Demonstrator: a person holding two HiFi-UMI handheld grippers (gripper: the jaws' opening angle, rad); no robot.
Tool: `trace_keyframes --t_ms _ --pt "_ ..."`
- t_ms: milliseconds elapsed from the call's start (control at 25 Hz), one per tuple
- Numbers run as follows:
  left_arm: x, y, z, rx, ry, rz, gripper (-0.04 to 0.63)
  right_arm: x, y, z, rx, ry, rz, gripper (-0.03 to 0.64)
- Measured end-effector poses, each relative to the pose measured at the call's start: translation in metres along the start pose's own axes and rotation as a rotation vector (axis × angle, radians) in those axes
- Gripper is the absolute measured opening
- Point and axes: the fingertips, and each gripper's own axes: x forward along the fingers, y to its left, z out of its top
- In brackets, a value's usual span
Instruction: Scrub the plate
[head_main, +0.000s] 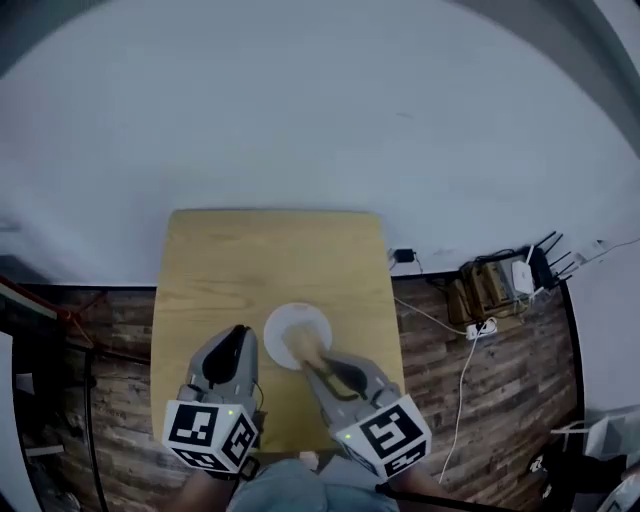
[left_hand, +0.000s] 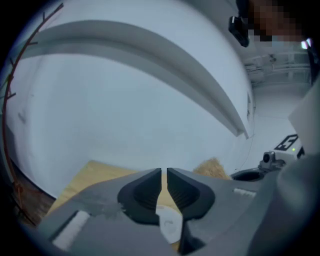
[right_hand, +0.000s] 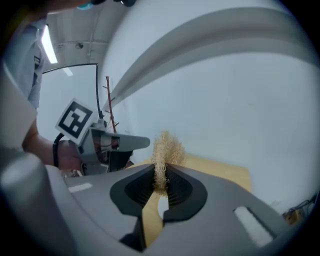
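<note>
1. Two tools in shot: the left hand-held gripper (head_main: 238, 332) has its jaws all but together, nothing in them.
2. Now the right hand-held gripper (right_hand: 161, 176), clamped on a tan scrubber (right_hand: 167, 147).
3. And the plate (head_main: 288, 322) lies on the counter (head_main: 260, 250), just ahead of both.

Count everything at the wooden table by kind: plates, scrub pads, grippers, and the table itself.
plate: 1
scrub pad: 1
grippers: 2, the left gripper and the right gripper
table: 1
Total: 5
</note>
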Motion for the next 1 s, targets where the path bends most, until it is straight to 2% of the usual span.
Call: trace_keyframes --t_ms 160,320,400,640,1000 --pt "-0.038 -0.028 0.052 0.106 -0.171 0.039 0.044 -0.032 0.001 0.060 -0.097 -0.200 -0.045 0.044" --pt "-0.072 -0.073 0.080 0.220 -0.300 0.062 0.037 -0.072 0.012 0.085 -0.158 -0.320 -0.077 0.044" --pt "-0.078 -0.098 0.082 0.265 -0.307 0.074 0.036 -0.090 0.013 0.091 -0.171 -0.356 -0.086 0.044" --pt "-0.094 -0.146 0.079 0.305 -0.331 0.096 0.036 -0.130 0.016 0.082 -0.166 -0.400 -0.088 0.044" --pt "-0.101 -0.163 0.060 0.300 -0.297 0.127 0.035 -0.148 0.016 0.071 -0.160 -0.408 -0.066 0.043"
